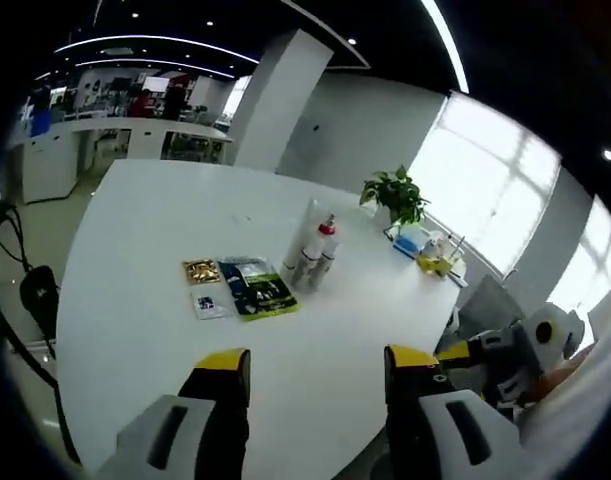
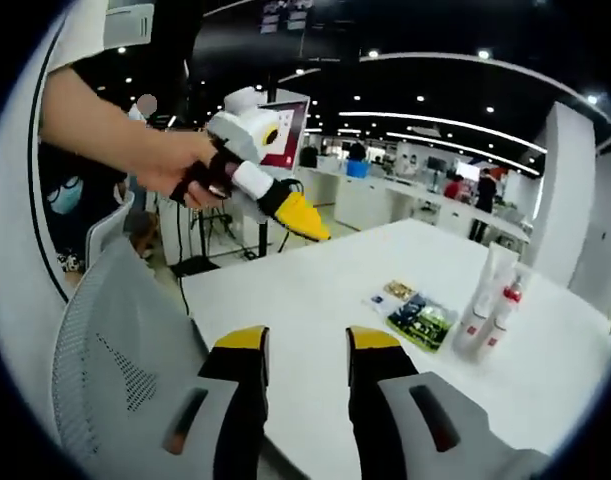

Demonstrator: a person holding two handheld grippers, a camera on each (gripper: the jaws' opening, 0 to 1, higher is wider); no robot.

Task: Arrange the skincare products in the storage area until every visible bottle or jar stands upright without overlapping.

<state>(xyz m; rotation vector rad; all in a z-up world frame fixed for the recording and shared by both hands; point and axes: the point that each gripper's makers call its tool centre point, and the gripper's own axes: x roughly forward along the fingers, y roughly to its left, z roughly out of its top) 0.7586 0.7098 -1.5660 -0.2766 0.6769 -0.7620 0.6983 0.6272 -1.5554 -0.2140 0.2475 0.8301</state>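
Note:
Several white skincare bottles (image 1: 313, 252) stand upright in a tight cluster near the middle of the white table (image 1: 135, 300); one has a red collar. The right gripper view has the same bottles (image 2: 488, 300) at far right. My left gripper (image 1: 317, 362) hovers above the near table edge, open and empty, well short of the bottles. My right gripper (image 2: 310, 342) is open and empty too, held off the table's corner. A hand holds the left gripper (image 2: 285, 200) up in the air at upper left of the right gripper view. The right gripper (image 1: 495, 358) pokes in at the lower right.
Flat packets lie just left of the bottles: a dark green one (image 1: 257, 288), a gold one (image 1: 202, 270) and a small white card (image 1: 210, 303). A potted plant (image 1: 395, 195) and small items (image 1: 430, 252) sit at the far edge. A grey mesh chair (image 2: 115, 350) stands beside me.

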